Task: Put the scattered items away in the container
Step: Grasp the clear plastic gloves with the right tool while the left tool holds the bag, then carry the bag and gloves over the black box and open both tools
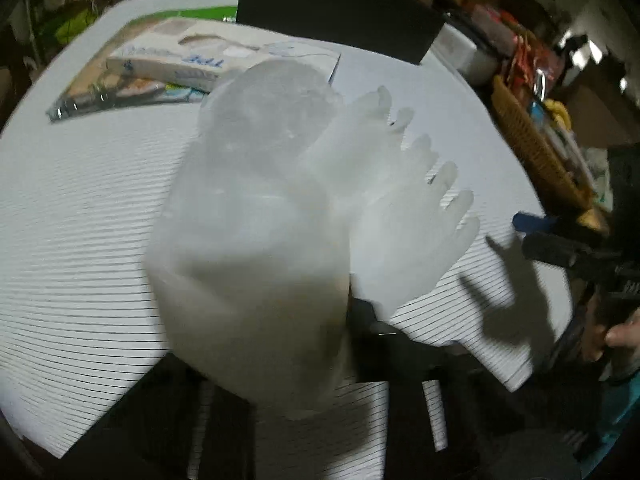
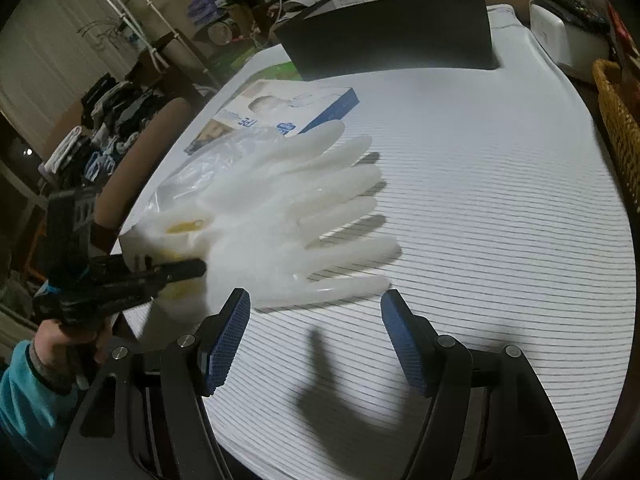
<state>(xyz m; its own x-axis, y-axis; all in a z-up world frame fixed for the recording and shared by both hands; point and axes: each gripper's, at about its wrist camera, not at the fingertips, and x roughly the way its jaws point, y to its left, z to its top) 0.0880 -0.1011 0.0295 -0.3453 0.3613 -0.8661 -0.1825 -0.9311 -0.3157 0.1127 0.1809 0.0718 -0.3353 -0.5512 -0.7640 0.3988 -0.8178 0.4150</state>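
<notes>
My right gripper (image 2: 316, 316) hangs with jaws apart and empty over the striped table (image 2: 500, 220). Just beyond, the translucent gloves (image 2: 288, 216) dangle clamped in my left gripper (image 2: 192, 270) above the table's left edge, the glove box (image 2: 280, 112) lying farther back.

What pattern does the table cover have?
White with thin dark stripes; the table cover shows best in the right wrist view.

We see a striped white cloth (image 2: 500, 216) covering the table, a black chair back (image 2: 392, 32) at its far edge, a wicker basket (image 2: 618, 128) to the right (contents blurred), and a white rack (image 2: 128, 12) by the curtain.
</notes>
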